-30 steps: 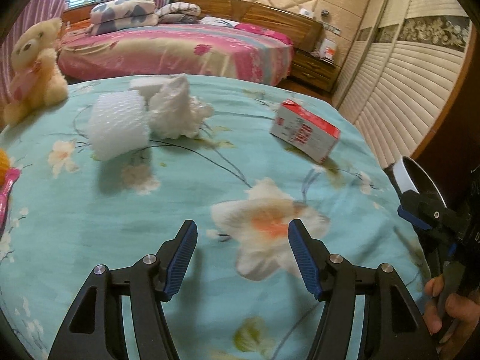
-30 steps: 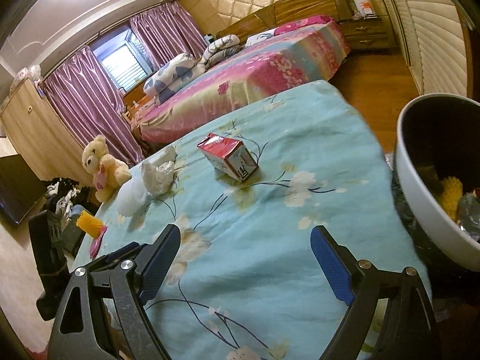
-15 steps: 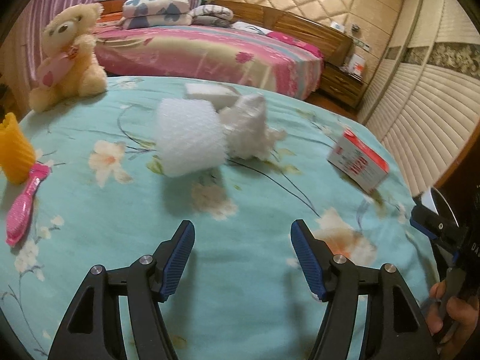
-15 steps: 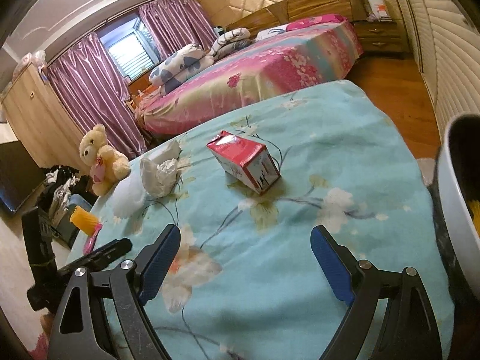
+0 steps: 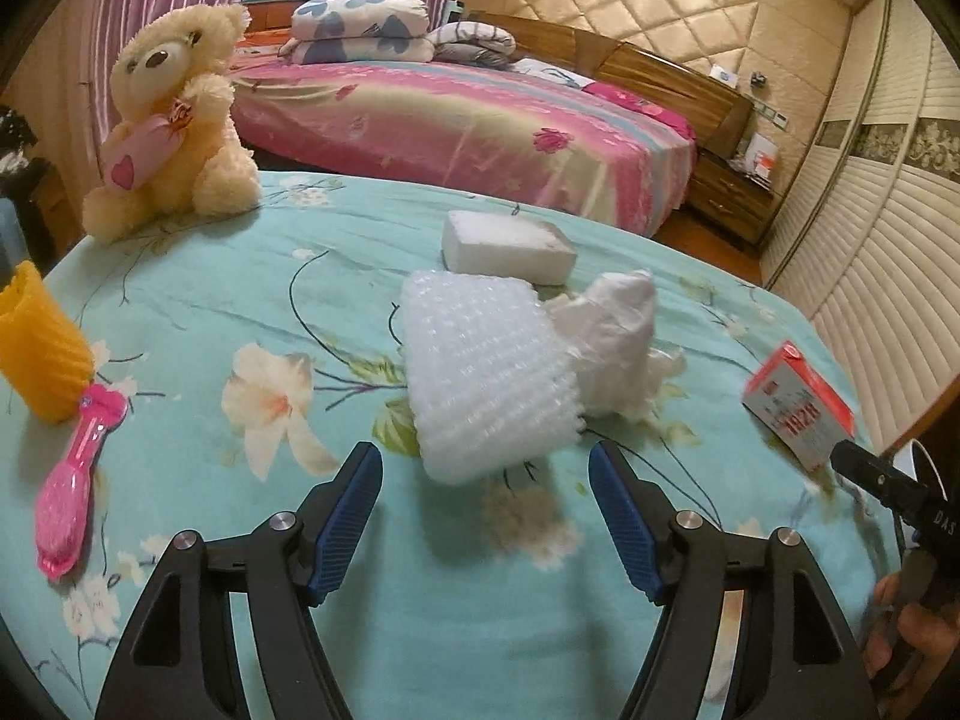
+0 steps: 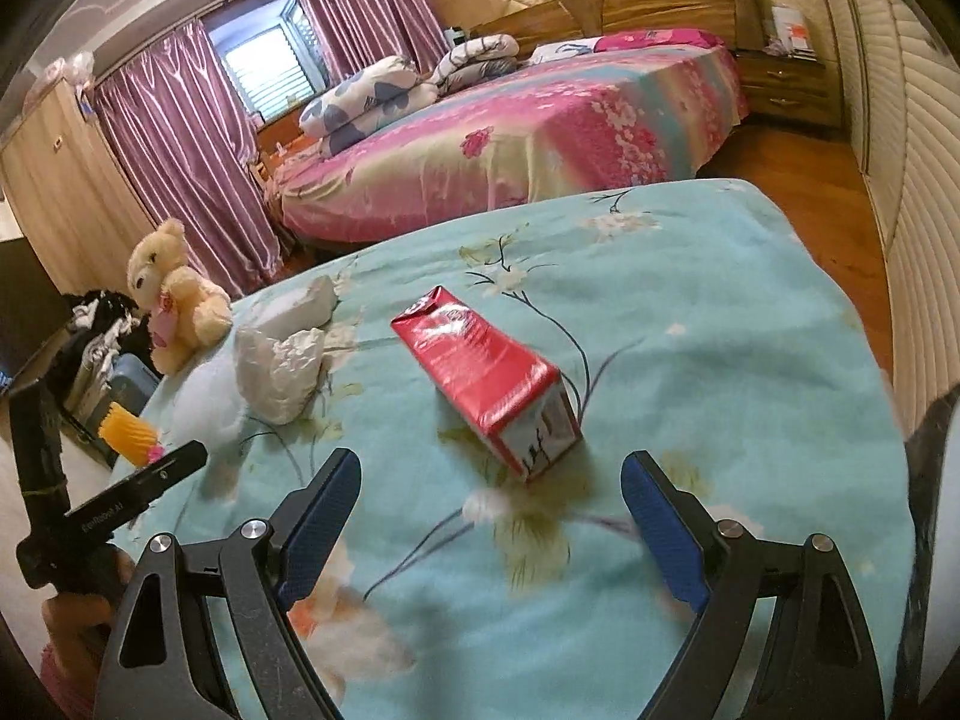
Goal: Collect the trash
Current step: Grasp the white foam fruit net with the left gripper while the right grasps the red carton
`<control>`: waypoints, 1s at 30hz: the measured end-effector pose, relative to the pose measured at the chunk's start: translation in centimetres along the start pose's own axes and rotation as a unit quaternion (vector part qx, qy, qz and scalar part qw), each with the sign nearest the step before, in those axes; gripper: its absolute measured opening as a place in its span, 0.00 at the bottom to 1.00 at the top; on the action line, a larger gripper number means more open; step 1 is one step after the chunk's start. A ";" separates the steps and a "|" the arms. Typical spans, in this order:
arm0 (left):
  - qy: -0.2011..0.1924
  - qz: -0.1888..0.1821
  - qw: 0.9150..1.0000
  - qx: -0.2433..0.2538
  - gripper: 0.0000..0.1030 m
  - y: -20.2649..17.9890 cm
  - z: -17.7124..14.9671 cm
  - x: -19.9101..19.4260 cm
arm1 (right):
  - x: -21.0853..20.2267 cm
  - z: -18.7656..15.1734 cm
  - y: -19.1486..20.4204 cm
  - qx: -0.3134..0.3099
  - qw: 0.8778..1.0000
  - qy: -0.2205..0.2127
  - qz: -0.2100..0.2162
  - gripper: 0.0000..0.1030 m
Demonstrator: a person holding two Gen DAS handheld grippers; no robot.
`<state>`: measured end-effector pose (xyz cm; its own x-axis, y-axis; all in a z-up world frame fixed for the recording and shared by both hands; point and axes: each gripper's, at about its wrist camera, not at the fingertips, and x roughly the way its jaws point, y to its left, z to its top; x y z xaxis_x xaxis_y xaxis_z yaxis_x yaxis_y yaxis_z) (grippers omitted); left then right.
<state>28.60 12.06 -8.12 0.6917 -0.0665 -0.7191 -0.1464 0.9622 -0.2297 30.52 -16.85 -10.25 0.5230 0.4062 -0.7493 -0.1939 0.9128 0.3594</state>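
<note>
White bubble wrap, rolled into a stubby cylinder [image 5: 486, 378], lies on the turquoise floral bedspread [image 5: 240, 276], straight ahead of the left gripper [image 5: 485, 516]. This roll serves as the landmark. Its long axis runs away from the gripper and tilts a little to the left, with the near end just beyond the blue fingertips. The left jaws are opening, and nothing sits between them yet. The roll is probably very light, soft and springy, so it should squash under pressure. A hold across its middle, square to the long axis, looks safest, since the plastic may slip at the ends.

Touching the roll's right flank sits a crumpled white paper wad [image 5: 618, 342], likely weightless and easy to pinch anywhere. Behind the roll lies a white foam block [image 5: 507, 246], stiff but crumbly at a guess.

Well to the right of the roll rests a red and white drink carton [image 6: 486, 384] on its side. Its gabled top points away and to the left, its base toward the right gripper [image 6: 489, 516], whose jaws stand wide and empty. The carton seems light and stiff; gripping across its flat sides should suit it.
</note>
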 end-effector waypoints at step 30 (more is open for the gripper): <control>0.007 -0.084 0.993 0.077 0.29 -5.4 -2.5 -1.1 | -3.1 -2.9 -0.6 0.007 1.000 -0.013 -0.012 0.33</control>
<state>26.88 6.26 -7.78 0.6873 -0.2316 -0.6885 0.0812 0.9664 -0.2440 26.63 -18.50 -9.69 0.5482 0.3831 -0.7434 -0.1699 0.9214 0.3496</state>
